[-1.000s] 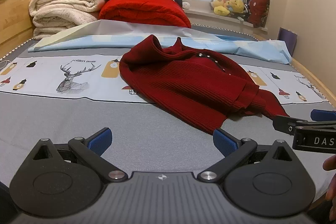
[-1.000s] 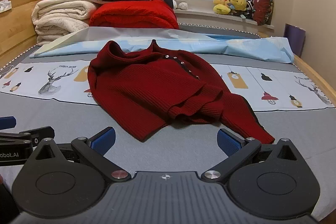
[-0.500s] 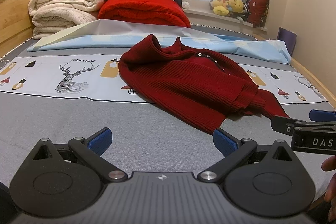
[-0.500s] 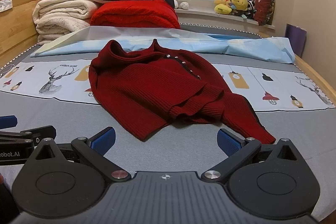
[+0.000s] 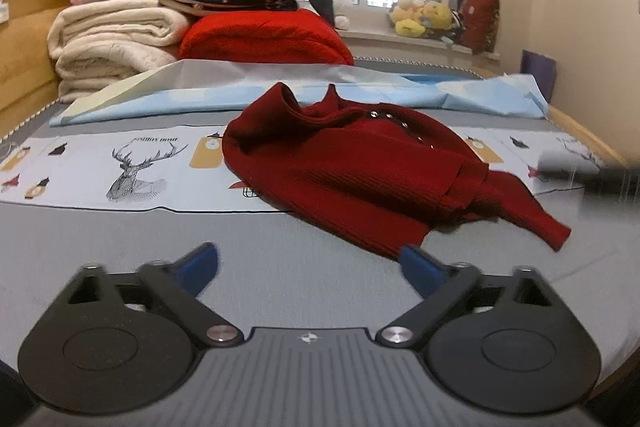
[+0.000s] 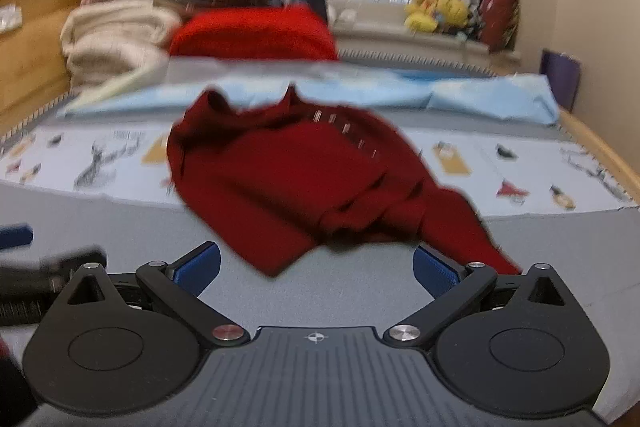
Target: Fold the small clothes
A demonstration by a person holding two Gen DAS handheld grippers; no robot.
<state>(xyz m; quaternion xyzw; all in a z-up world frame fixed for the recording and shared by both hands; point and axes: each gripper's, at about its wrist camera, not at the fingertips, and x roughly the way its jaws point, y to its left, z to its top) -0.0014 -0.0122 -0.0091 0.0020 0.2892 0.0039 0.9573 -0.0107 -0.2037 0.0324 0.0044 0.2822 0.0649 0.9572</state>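
Note:
A dark red knitted sweater lies crumpled on the grey bed, collar toward the far side, one sleeve trailing to the right. It also shows in the right wrist view, blurred. My left gripper is open and empty, just short of the sweater's near hem. My right gripper is open and empty, its fingers on either side of the sweater's near hem and sleeve end. The right gripper shows as a blur at the right edge of the left view.
A printed sheet with a deer drawing lies under the sweater. A light blue sheet lies behind it. Folded blankets and a red quilt are stacked at the back. Wooden bed edge on the right.
Both grippers have moved forward toward the sweater, which now looks larger. The right gripper has moved fastest and its view is blurred; it sits farther away in the left view.

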